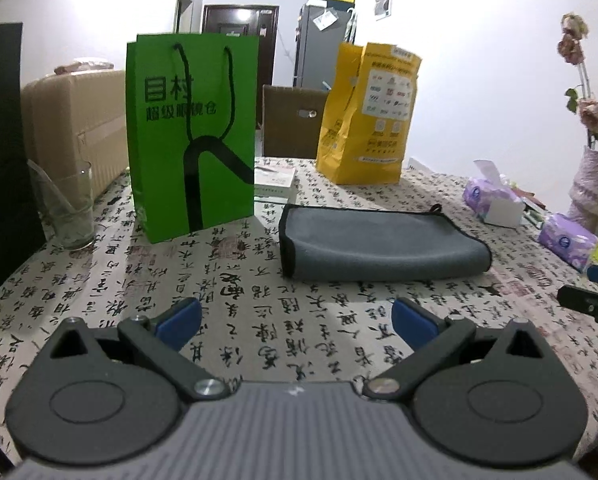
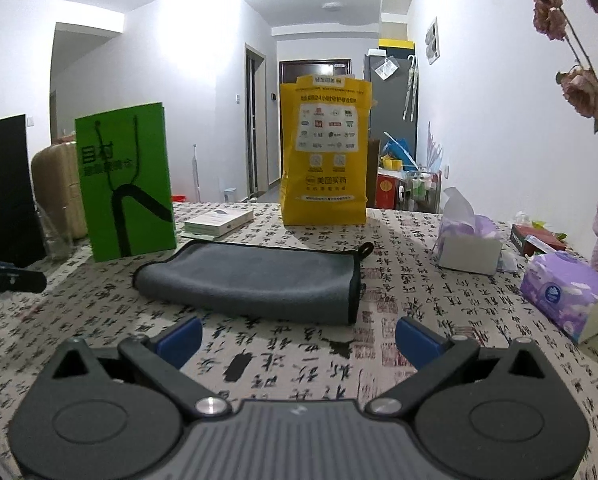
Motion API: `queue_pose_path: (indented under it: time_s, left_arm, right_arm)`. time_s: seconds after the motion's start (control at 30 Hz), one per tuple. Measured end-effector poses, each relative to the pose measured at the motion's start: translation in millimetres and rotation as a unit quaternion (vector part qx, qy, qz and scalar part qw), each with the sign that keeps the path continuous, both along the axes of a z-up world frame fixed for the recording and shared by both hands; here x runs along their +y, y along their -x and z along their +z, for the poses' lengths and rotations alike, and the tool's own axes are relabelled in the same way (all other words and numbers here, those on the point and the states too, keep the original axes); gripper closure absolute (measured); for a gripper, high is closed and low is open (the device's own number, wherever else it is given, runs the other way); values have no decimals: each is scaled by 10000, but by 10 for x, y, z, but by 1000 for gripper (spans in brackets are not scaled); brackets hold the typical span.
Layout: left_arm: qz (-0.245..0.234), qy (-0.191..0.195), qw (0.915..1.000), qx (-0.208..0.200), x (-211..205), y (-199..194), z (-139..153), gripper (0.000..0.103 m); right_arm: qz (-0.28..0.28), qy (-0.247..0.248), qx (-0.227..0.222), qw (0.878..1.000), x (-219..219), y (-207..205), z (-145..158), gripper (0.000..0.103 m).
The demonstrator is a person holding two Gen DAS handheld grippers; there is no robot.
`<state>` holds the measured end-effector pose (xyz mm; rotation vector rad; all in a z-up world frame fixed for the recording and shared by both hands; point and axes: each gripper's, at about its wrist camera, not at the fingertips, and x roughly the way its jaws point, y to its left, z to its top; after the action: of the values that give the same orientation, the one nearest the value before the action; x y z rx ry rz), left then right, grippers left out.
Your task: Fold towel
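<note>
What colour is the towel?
Grey with a black edge; the towel shows best in the right wrist view.

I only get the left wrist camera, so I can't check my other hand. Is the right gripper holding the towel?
Observer: No. The right gripper is open, with nothing between its fingers.
Operator: So where's the towel from that side?
Observer: The folded grey towel lies on the table ahead of it, mostly left of centre. Its near right corner is just beyond the fingertips and does not touch them.
</note>
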<state>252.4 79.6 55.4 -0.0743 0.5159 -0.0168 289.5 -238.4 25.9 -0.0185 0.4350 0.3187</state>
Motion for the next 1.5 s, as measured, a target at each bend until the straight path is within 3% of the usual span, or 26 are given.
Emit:
queue_pose_path:
  time_s: [0.33,0.93,1.13,1.5]
  left_arm:
    - [-229,-237,9989,-329,-190,643,32,0]
    - [-171,-408,9961,-762,-304,1514,65,0]
    - [-253,-391,9963,-726,-306,1758,-38,0]
    - [-412,-523,9947,-783,-463,2040,-177,0]
  right_arm:
    - [-89,-76,-22,9999,-79,552,-15,0]
    - [-146,-38,-413,9990,-209,1396,146,0]
    - [-64,-32,-553,9984,-186,1662,253,0]
    - [152,-88,-716,9973,-82,1974,89,0]
